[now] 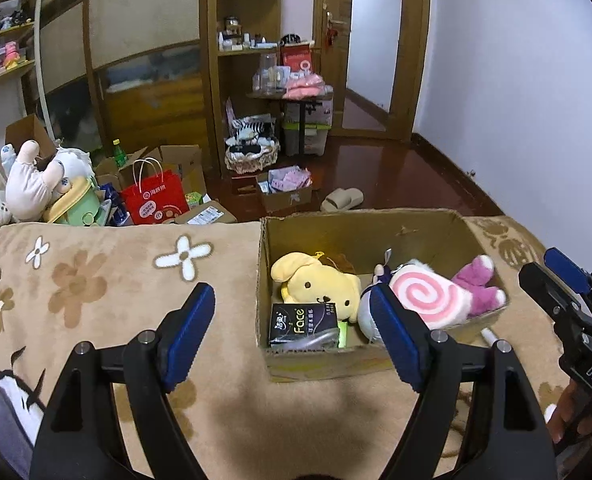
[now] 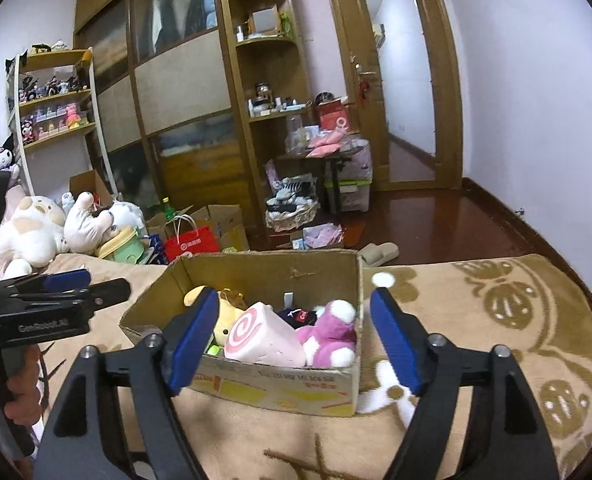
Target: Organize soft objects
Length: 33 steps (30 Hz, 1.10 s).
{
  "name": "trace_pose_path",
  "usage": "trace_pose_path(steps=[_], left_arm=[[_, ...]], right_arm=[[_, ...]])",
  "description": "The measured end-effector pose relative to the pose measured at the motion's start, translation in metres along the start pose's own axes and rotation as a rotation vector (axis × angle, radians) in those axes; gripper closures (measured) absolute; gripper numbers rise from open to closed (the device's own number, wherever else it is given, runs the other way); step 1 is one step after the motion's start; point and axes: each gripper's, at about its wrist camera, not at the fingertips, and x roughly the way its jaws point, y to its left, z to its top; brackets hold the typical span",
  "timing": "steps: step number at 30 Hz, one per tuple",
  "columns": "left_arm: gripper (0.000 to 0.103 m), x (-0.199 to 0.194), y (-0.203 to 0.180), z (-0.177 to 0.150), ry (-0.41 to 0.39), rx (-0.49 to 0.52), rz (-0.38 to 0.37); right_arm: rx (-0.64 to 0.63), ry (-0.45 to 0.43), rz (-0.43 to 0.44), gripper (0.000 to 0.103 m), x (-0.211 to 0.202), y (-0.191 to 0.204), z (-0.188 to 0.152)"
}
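Note:
A cardboard box [image 1: 360, 228] [image 2: 264, 264] sits on a tan flowered blanket [image 1: 96, 276]. In it lie a yellow dog plush [image 1: 316, 284] [image 2: 228, 316], a pink swirl-roll plush [image 1: 424, 296] [image 2: 260, 336], a purple and white plush [image 1: 480, 284] [image 2: 332, 332], a grey plush [image 1: 366, 316] and a black tissue pack [image 1: 302, 322]. My left gripper [image 1: 292, 300] is open and empty, just before the box's near left corner. My right gripper [image 2: 294, 306] is open and empty, before the box's near wall. Each gripper shows at the other view's edge.
Large white plush toys [image 1: 28, 184] [image 2: 32, 224] lie at the blanket's far left. Beyond the bed, the floor holds a red paper bag [image 1: 154, 200], open cartons, a basket [image 1: 252, 156] and a slipper [image 1: 342, 199]. Wardrobe, shelves and a door stand behind.

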Motion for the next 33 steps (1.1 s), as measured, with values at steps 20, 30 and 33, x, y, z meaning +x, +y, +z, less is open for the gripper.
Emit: trace_pose_path(steps=[20, 30, 33], left_arm=[[0.001, -0.108, 0.006, -0.028, -0.121, 0.010, 0.086], [0.001, -0.130, 0.012, -0.048, -0.116, 0.026, 0.102], [0.001, -0.133, 0.014, -0.053, -0.114, 0.029, 0.104]], right_arm=[[-0.008, -0.096, -0.033, 0.000, -0.111, 0.006, 0.002], [-0.031, -0.159, -0.061, 0.000, -0.143, 0.014, -0.022], [-0.030, -0.159, -0.060, 0.000, -0.145, 0.012, -0.024]])
